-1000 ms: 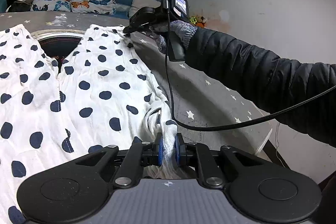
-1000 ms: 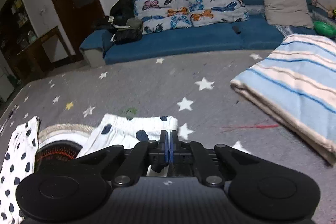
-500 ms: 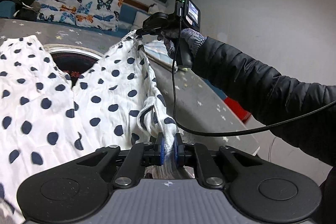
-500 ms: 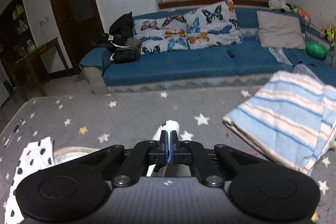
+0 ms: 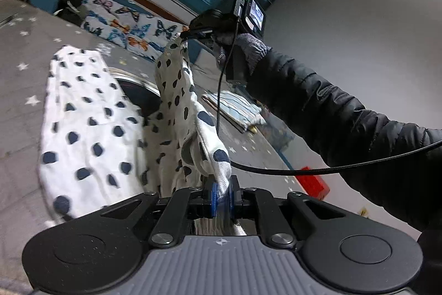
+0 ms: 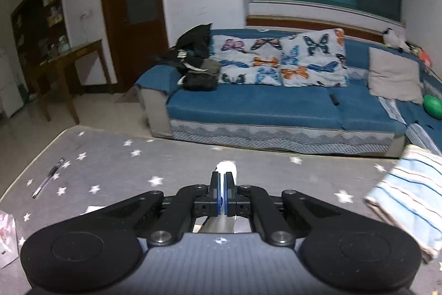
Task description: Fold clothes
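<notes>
A white garment with dark blue dots (image 5: 91, 126) lies partly on the grey star-patterned table (image 5: 19, 79). My left gripper (image 5: 221, 191) is shut on its near right edge and holds it above the table. My right gripper (image 5: 190, 33) is shut on the far corner of the same edge, lifted high, so that edge hangs taut between the two. In the right wrist view my right gripper (image 6: 222, 184) is shut on a small white tip of the garment (image 6: 228, 167); the rest of the cloth is hidden below it.
A folded blue-and-white striped cloth (image 6: 411, 198) lies on the table to the right. A pen (image 6: 48, 181) lies near the table's left edge. A red box (image 5: 312, 181) sits at the right. A blue sofa (image 6: 276, 107) with butterfly cushions stands beyond the table.
Both grippers have risen, lifting the garment's right edge off the table. That half now hangs up between them instead of lying flat. The right wrist view now looks over the table toward the sofa.
</notes>
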`<state>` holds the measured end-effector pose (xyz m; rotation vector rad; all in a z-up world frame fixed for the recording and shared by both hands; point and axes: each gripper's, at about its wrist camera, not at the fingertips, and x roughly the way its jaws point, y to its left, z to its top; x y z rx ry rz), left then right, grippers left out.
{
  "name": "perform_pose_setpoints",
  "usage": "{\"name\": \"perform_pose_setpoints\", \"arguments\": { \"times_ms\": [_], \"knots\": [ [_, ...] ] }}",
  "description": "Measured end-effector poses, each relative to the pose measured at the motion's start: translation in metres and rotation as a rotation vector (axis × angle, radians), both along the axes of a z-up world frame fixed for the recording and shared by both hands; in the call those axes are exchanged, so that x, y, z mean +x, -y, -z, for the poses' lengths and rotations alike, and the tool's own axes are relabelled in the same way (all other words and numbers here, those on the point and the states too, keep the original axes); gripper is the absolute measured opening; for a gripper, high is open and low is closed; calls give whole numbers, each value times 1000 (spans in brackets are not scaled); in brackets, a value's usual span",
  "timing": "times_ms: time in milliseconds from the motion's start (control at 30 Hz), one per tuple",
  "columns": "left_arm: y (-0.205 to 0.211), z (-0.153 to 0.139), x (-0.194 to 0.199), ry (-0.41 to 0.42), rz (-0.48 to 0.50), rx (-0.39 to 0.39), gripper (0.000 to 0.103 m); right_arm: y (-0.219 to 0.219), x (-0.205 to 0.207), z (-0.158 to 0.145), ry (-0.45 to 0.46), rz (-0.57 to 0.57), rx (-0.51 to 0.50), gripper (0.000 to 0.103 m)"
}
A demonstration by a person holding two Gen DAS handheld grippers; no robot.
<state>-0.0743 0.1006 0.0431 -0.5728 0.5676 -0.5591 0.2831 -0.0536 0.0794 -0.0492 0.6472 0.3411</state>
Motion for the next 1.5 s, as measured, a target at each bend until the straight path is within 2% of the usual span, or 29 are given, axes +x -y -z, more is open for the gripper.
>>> {"name": "perform_pose_setpoints", "arguments": {
  "times_ms": [333,600,733,867,933,1100,1267,1400,1467,1500],
  "knots": [
    [-47,26,-21,-77,-119,-83,9,-140,2,35,-47,-117,-75,2],
    [-61,35,-31,-116,-167,-93,9,-211,-15,79,-101,-209,-119,2],
    [-61,37,-35,-133,-182,-92,9,-224,-19,91,-136,-255,-88,2],
    [-58,38,-38,-148,-188,-87,9,-225,-21,89,-162,-299,-39,4],
    [-57,38,-38,-147,-187,-81,9,-224,-23,85,-158,-307,-47,7],
    [-56,36,-38,-132,-176,-73,9,-220,-39,85,-188,-373,-153,10],
    [-56,37,-36,-130,-176,-63,9,-220,-51,93,-233,-427,-166,14],
    [-57,35,-34,-123,-185,-59,9,-226,-54,105,-239,-429,-202,13],
    [-57,34,-35,-121,-188,-58,9,-226,-54,107,-232,-417,-204,10],
    [-58,34,-35,-121,-189,-57,9,-225,-54,106,-228,-411,-197,5]
  ]
}}
